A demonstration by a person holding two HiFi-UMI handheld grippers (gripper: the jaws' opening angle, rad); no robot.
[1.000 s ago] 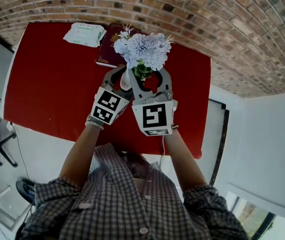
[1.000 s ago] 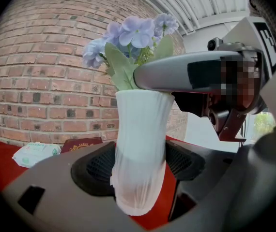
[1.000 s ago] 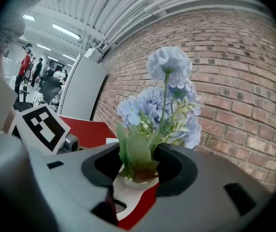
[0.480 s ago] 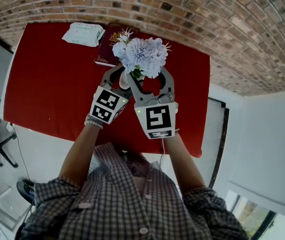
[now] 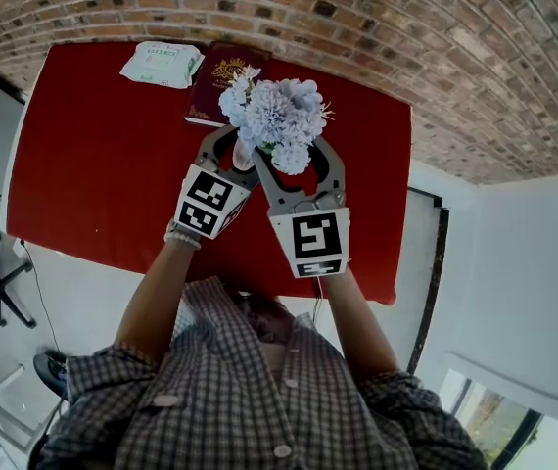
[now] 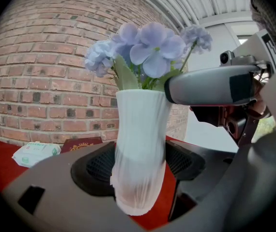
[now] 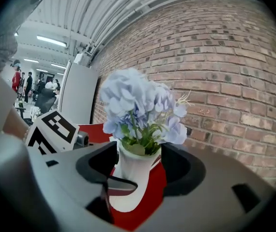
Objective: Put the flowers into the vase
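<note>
White vase (image 6: 140, 144) with blue flowers (image 6: 150, 50), gripped by left claw (image 6: 139, 170).

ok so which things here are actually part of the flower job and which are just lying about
In the job: pale blue flowers, already in the white ribbed vase.
Just lying about: dark red book with a gold emblem; white-and-green packet of wipes; both on the red table.

Red table (image 5: 93, 164) below a brick wall (image 5: 406, 27), pale blue flowers (image 5: 274, 116) in a white vase (image 5: 244, 155), left gripper (image 5: 237, 145) round the vase, right gripper (image 5: 294, 155) reaching in from four o'clock, jaws just opening with blooms between, wipes packet (image 5: 162, 64) at ten o'clock, dark book (image 5: 222, 78) at eleven
</note>
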